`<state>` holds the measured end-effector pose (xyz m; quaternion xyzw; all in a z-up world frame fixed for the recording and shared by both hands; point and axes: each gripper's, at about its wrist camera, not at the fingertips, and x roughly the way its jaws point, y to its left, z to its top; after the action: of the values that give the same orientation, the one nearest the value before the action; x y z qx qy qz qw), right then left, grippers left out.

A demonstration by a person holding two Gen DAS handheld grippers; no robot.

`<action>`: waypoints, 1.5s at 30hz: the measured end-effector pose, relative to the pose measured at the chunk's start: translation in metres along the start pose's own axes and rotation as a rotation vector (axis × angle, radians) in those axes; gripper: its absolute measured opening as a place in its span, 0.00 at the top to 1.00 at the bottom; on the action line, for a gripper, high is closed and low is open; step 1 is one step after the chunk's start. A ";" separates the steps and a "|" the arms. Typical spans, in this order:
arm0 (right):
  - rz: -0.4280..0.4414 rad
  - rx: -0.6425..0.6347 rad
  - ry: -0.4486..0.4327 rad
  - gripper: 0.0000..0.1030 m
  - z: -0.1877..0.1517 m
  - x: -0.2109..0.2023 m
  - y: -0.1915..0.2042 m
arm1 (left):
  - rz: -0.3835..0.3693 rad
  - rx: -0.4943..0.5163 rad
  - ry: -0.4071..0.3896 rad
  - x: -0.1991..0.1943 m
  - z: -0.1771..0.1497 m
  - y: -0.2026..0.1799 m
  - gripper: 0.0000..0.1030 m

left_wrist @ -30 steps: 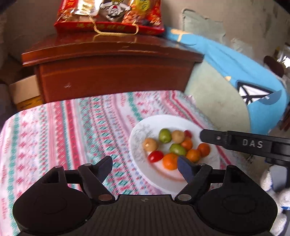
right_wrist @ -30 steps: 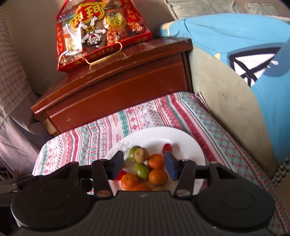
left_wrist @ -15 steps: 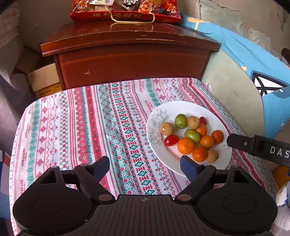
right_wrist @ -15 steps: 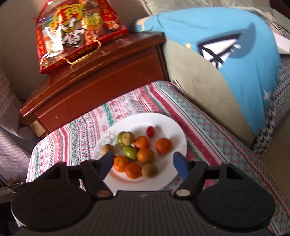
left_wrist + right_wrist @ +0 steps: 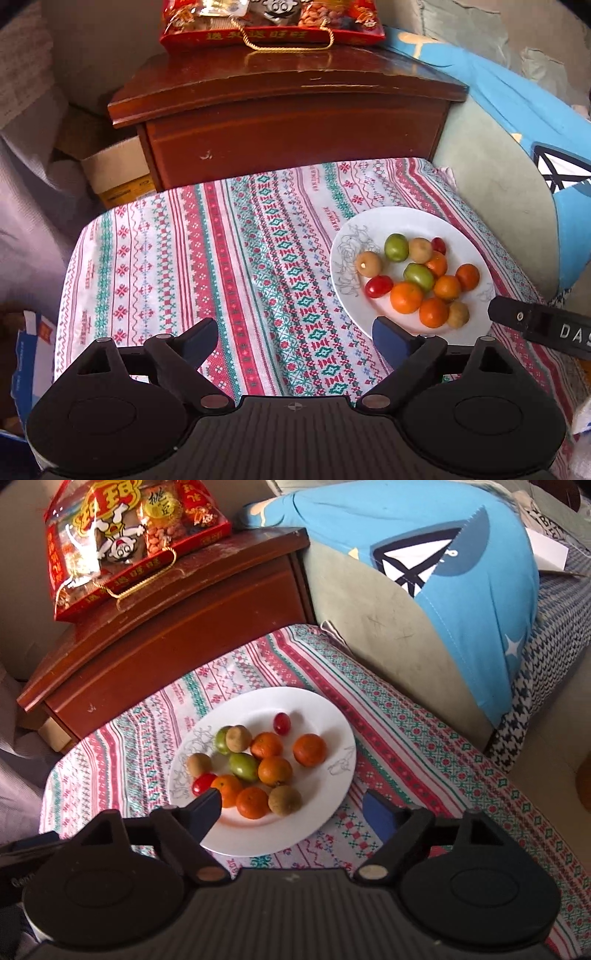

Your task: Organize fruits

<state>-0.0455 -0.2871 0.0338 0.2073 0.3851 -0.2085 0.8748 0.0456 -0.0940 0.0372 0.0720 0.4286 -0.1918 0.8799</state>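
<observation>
Both claws are spread wide with nothing between the pads, and both have just been opening up. The left claw (image 5: pixel 293 334) hangs over bare patterned tablecloth (image 5: pixel 207 266) on the desk, with the round white ceramic plate (image 5: pixel 384 221) off ahead to its right. The right claw (image 5: pixel 293 805) sits right over the near rim of that plate, the fruit pile just ahead of it.

What worries me: everything on there is small, round and bunched up. The orange mandarins (image 5: pixel 252 802), the brown longan-looking fruits (image 5: pixel 284 800), the green plums (image 5: pixel 243 767) and the little red cherry tomatoes (image 5: pixel 203 782) mostly touch each other. Going for one in the middle would probably shove its neighbours, and they'd roll across the smooth plate or off over the rim onto the cloth. The tomatoes look squishy, so a hard pinch could burst one. Also, the right claw's left finger sits right by the front mandarin and could knock it on the way in.
</observation>
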 end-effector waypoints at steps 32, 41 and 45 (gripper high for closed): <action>-0.172 -0.134 0.098 0.07 -0.006 0.024 0.015 | 0.122 0.053 0.061 0.026 -0.004 -0.019 0.04; -0.169 -0.150 0.110 0.07 -0.008 0.027 0.018 | 0.132 0.064 0.061 0.026 -0.006 -0.021 0.04; -0.171 -0.152 0.109 0.07 -0.008 0.027 0.017 | 0.134 0.071 0.060 0.027 -0.006 -0.022 0.04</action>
<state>-0.0242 -0.2744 0.0121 0.1179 0.4630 -0.2412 0.8447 0.0474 -0.1196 0.0134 0.1374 0.4420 -0.1451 0.8745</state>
